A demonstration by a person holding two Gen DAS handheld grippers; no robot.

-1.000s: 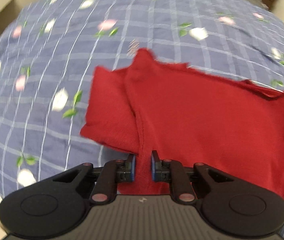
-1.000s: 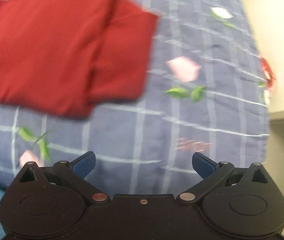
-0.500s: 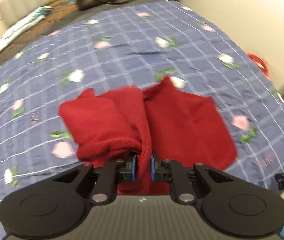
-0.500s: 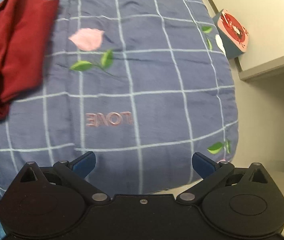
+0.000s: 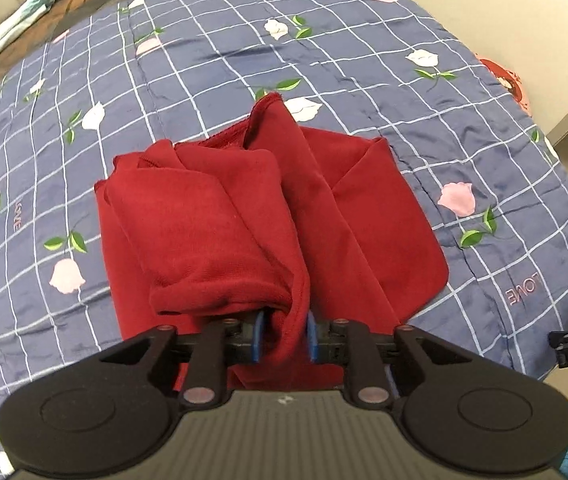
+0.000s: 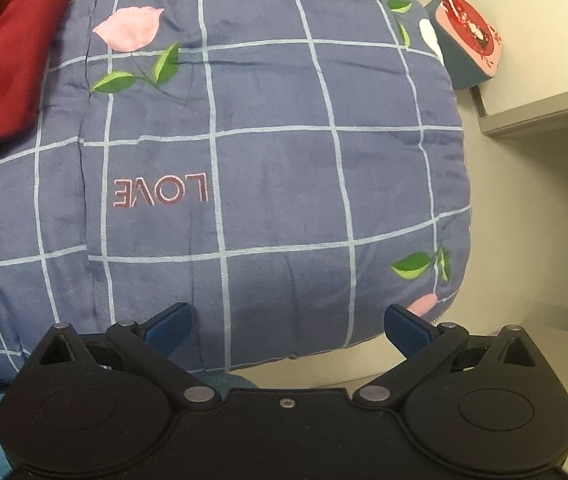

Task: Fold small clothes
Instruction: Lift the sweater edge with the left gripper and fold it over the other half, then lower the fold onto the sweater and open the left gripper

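Bed with a blue checked quilt: a fold half made.

Near the quilt's front edge lies the red garment, partly doubled over. The left claw pinches a bunched fold of it, held low and level. Next, I judge, that fold must be carried across and laid flat. The right claw hangs spread and empty at the bed's right corner (well clear).

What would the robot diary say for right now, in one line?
left gripper: shut on red cloth | right gripper: open, empty, over blue quilt | fold: bunched, unfinished
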